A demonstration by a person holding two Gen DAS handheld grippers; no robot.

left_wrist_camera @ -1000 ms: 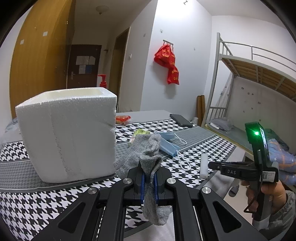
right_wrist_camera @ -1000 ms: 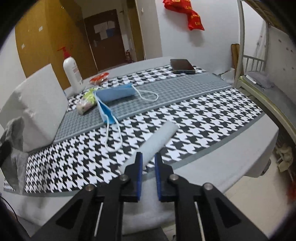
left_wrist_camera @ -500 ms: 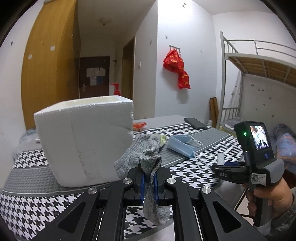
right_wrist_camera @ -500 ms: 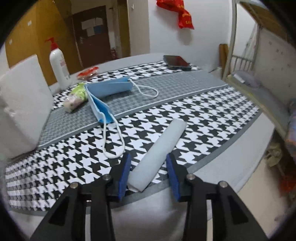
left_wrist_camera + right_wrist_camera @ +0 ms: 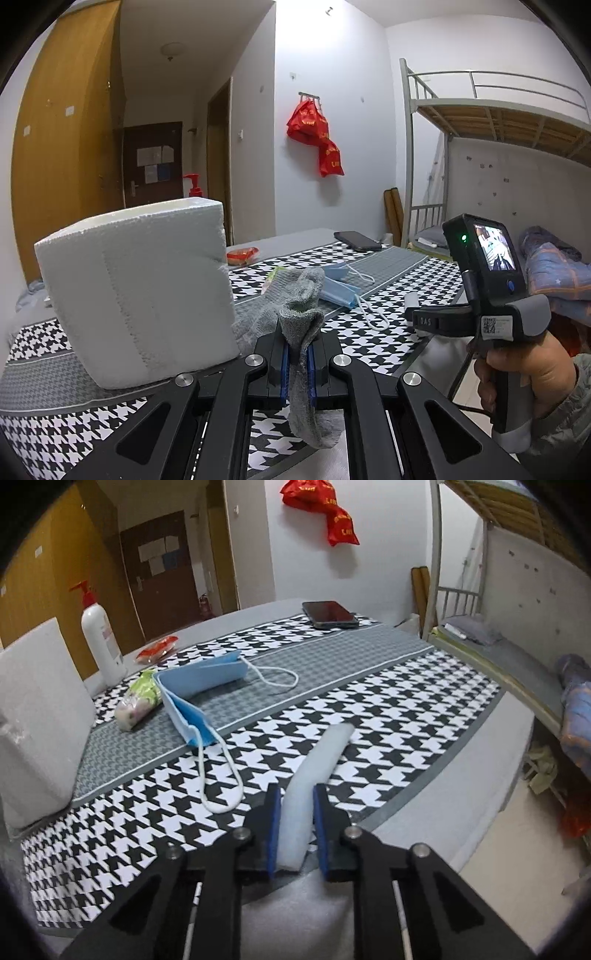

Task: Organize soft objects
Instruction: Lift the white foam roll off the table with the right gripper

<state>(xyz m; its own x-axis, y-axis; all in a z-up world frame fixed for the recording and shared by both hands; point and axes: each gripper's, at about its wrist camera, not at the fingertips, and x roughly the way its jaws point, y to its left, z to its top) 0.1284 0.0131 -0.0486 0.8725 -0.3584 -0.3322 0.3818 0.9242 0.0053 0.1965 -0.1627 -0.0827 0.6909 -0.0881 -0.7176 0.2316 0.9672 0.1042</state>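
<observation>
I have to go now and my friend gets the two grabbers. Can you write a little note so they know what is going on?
Left tool: shut on the grey sock, hanging beside the white foam box.
Right tool: just closed on the pale foam roll, whose far end lies on the checked cloth.
Two blue masks lie loose on the cloth.
Done: both items gripped. Left: probably into the box, then the masks.
</observation>
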